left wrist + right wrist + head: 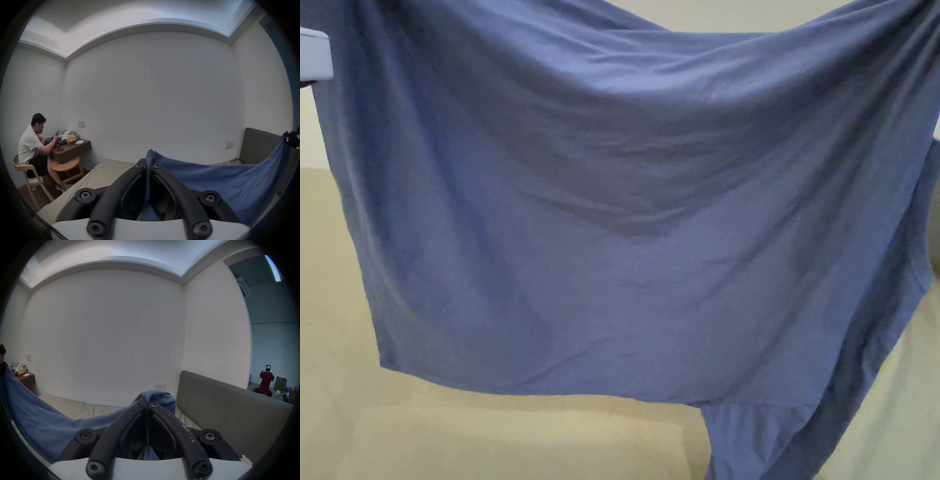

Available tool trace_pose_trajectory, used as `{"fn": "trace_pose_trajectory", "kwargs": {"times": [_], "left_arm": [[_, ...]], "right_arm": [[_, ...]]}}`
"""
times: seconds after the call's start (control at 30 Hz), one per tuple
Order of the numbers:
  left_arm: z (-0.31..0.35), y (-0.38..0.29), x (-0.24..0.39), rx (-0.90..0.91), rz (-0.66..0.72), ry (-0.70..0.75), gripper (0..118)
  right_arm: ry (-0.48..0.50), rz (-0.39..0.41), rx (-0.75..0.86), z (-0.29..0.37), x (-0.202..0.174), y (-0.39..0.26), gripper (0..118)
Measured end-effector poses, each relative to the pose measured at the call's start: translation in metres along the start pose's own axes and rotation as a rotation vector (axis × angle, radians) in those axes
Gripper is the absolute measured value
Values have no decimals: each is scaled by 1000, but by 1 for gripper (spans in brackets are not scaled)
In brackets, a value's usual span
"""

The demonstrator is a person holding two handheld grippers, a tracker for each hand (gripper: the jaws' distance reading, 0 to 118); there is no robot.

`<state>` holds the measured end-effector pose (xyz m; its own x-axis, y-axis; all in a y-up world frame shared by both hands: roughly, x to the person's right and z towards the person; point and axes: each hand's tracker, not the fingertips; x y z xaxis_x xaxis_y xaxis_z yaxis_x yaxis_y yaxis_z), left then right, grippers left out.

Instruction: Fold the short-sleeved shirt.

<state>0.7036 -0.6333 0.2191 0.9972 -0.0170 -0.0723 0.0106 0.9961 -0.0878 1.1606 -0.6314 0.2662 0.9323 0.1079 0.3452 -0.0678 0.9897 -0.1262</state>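
Observation:
A blue short-sleeved shirt (625, 237) hangs spread in the air in front of me, held by two upper corners and sagging in the middle. A sleeve (756, 437) dangles below its lower right. In the left gripper view my left gripper (148, 165) is shut on a pinch of the blue cloth (219, 178), which stretches off to the right gripper (292, 141) at the far right. In the right gripper view my right gripper (146, 404) is shut on a bunched fold of the shirt (159, 396), and the cloth runs left across that view.
A beige bed sheet (487, 437) lies under the shirt. A grey padded headboard (219, 402) stands at the right by the white wall. A person sits on a chair (30, 172) at a dark desk (71, 149) beside a round stool (66, 165). Another person (266, 381) stands beyond a doorway.

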Motion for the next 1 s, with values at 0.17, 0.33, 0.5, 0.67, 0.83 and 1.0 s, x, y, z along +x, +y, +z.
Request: {"fn": "trace_pose_trajectory", "kwargs": {"times": [0.17, 0.33, 0.5, 0.67, 0.83, 1.0], "left_arm": [[-30, 1, 11, 16, -35, 47, 3], [-42, 1, 8, 54, 22, 53, 3], [-51, -22, 11, 87, 34, 95, 3], [-61, -65, 9, -31, 66, 77, 3], [-49, -146, 12, -182, -84, 66, 3], [-17, -222, 9, -349, -110, 14, 3]], "right_arm": [[-9, 3, 46, -23, -17, 9, 4], [-13, -30, 85, -33, -14, 12, 4], [-16, -38, 69, -39, -15, -6, 4], [1, -14, -3, -43, -19, -44, 4], [114, -71, -175, -44, -25, -121, 4], [163, 42, -320, -21, -35, -204, 4]]}}
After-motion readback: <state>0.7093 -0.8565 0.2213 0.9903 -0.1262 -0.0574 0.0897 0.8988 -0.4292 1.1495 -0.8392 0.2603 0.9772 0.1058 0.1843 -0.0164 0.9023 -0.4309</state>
